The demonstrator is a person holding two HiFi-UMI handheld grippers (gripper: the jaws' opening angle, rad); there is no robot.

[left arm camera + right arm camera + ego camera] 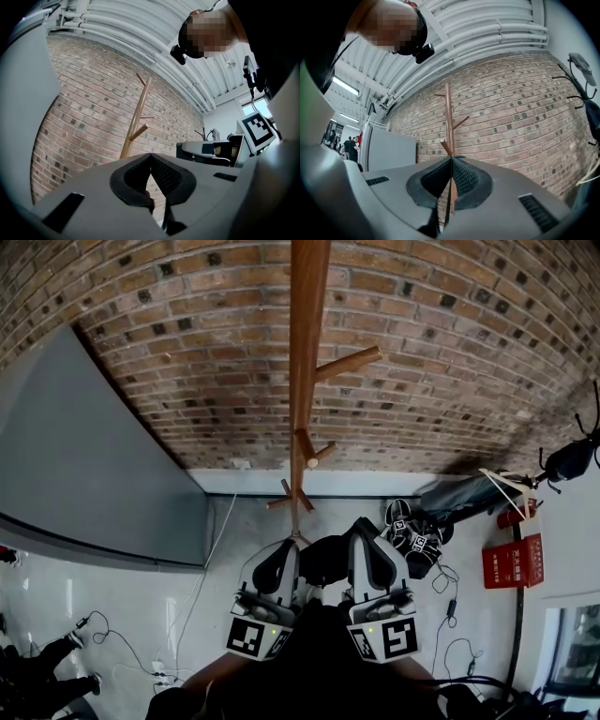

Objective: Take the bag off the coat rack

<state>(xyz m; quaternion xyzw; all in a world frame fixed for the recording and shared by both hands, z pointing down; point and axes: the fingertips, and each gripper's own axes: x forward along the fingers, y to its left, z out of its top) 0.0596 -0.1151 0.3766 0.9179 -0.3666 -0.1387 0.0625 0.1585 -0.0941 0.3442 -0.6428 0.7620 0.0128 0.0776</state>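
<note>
The wooden coat rack [307,352] stands against the brick wall, and its visible pegs are bare. It also shows in the left gripper view as the coat rack [136,126] and in the right gripper view as the coat rack [448,112]. A black-and-white item [412,532], possibly a bag, lies on the floor right of the rack's base. My left gripper [287,544] and right gripper [362,523] hang side by side in front of the rack's foot. Both are shut with nothing between the jaws, as seen on the left gripper [150,155] and the right gripper [451,158].
A grey panel [84,474] leans along the wall at left. Cables [187,615] trail over the pale floor. A red box [514,563] and a black stand [572,460] sit at the right. Someone's feet [37,667] show at bottom left.
</note>
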